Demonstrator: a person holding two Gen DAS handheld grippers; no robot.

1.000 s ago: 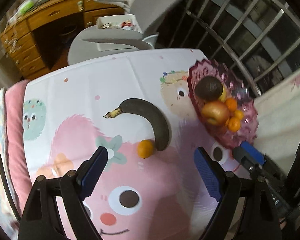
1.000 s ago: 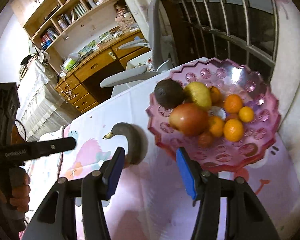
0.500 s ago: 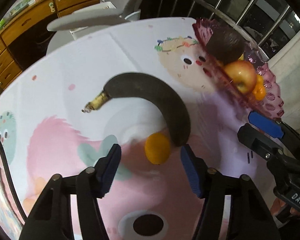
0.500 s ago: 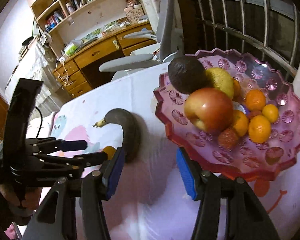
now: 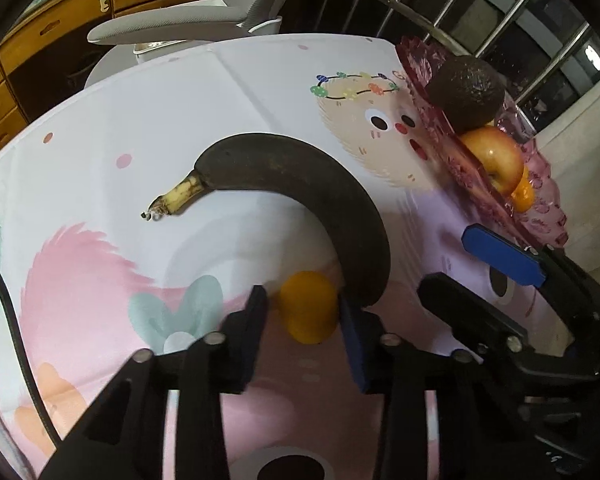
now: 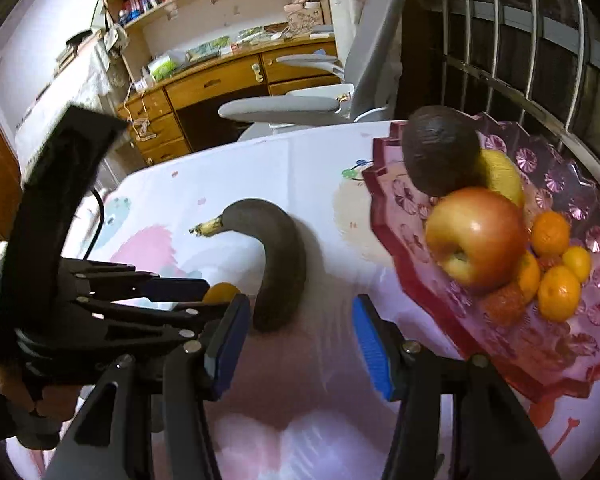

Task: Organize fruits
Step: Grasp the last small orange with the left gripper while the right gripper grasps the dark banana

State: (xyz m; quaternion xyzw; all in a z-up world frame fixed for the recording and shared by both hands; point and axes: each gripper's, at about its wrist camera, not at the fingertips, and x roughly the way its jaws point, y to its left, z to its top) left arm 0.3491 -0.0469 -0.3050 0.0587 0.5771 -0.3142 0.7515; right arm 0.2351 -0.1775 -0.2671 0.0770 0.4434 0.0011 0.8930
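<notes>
A small orange [image 5: 308, 307] lies on the tablecloth between the blue pads of my left gripper [image 5: 304, 312], which is shut on it; it also shows in the right wrist view [image 6: 221, 292]. A blackened banana [image 5: 300, 192] curves just beyond it, touching the orange; it shows in the right wrist view [image 6: 278, 256] too. A pink glass bowl [image 6: 572, 344] at the right holds an avocado [image 6: 440, 150], an apple [image 6: 474, 234], a yellow fruit and several small oranges. My right gripper [image 6: 296, 340] is open and empty, near the banana's lower end and left of the bowl.
The table has a white and pink cartoon cloth [image 5: 100, 264]. A grey office chair [image 6: 332, 96] and a wooden desk [image 6: 220, 84] stand behind the table. Window bars [image 6: 540, 40] run at the back right. The bowl [image 5: 480, 168] sits near the table's right edge.
My left gripper moved forward and down onto the small orange and its jaws closed around it. The right gripper shifted slightly left and stayed open.
</notes>
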